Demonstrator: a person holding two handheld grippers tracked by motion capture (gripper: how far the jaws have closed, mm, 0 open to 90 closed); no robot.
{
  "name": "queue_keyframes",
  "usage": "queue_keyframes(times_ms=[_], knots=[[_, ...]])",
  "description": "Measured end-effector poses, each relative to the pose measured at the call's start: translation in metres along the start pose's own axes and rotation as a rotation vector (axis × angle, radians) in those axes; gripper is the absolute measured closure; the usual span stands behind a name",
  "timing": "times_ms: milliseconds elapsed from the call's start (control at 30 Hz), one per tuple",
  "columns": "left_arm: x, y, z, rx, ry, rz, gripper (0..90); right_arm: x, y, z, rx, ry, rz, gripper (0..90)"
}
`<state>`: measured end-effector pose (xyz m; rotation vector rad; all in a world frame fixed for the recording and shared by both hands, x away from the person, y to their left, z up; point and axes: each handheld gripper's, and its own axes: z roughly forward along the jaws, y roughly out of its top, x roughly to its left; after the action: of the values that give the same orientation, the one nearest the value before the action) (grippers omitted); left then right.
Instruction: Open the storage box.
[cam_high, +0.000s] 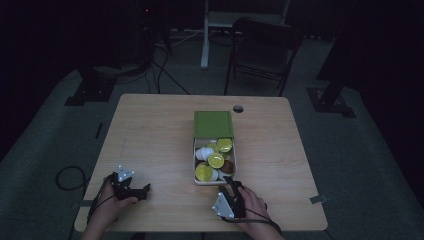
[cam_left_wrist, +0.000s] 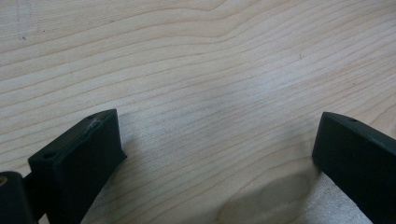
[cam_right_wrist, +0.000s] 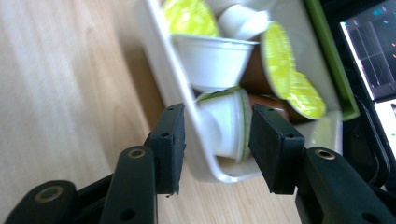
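The white capsule with the green lid (cam_right_wrist: 227, 128) lies on its side in the near corner of the white tray (cam_right_wrist: 161, 77), and the right claw (cam_right_wrist: 215, 147) is placed around this corner. One jaw stands outside the tray wall, the other inside, next to the lid of the capsule. The jaws are parted and do not yet press on anything, so we judge that the capsule is not gripped.

In the high view the tray (cam_high: 195, 165) is pulled out from its green sleeve (cam_high: 213, 123) in the middle of the tabletop (cam_high: 150, 130). It holds several capsules (cam_high: 216, 160) in a loose heap, some white, some brown, most with yellow-green foil lids. We see no capsule lying outside the tray on the tabletop. So the work seems to us at its beginning: the box is already open, but nothing is taken out, and all capsules are left to handle.

The right claw (cam_high: 229, 196) sits just at the near edge of the tray. The left claw (cam_high: 131, 187) rests well apart, at the near left of the tabletop. In its own view the left claw (cam_left_wrist: 217, 149) is spread wide over bare wood (cam_left_wrist: 196, 70), holding nothing.
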<state>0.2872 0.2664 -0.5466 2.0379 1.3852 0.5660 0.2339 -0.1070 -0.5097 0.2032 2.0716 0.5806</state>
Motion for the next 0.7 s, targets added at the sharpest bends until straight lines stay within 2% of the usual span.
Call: queue_keyframes(times_ms=[67,133,267,300,333,367,433,700], knots=[[0.000,0.000,0.000,0.000,0.000,0.000,1.8,-0.005,-0.001,-0.003,-0.026,-0.007,0.051,56.5],[0.000,0.000,0.000,0.000,0.000,0.000,1.7,-0.008,-0.002,-0.004,-0.031,-0.009,0.068,56.5],[0.000,0.000,0.000,0.000,0.000,0.000,1.8,-0.021,-0.009,-0.011,-0.060,-0.030,0.151,56.6],[0.000,0.000,0.000,0.000,0.000,0.000,1.8,-0.021,-0.009,-0.011,-0.060,-0.030,0.151,56.6],[0.000,0.000,0.000,0.000,0.000,0.000,1.8,-0.023,-0.010,-0.012,-0.067,-0.031,0.173,56.6],[0.000,0.000,0.000,0.000,0.000,0.000,1.7,-0.028,-0.013,-0.014,-0.086,-0.043,0.221,56.5],[0.000,0.000,0.000,0.000,0.000,0.000,1.8,-0.033,-0.015,-0.016,-0.099,-0.051,0.263,56.6],[0.000,0.000,0.000,0.000,0.000,0.000,1.8,-0.043,-0.023,-0.019,-0.108,-0.072,0.338,56.5]])
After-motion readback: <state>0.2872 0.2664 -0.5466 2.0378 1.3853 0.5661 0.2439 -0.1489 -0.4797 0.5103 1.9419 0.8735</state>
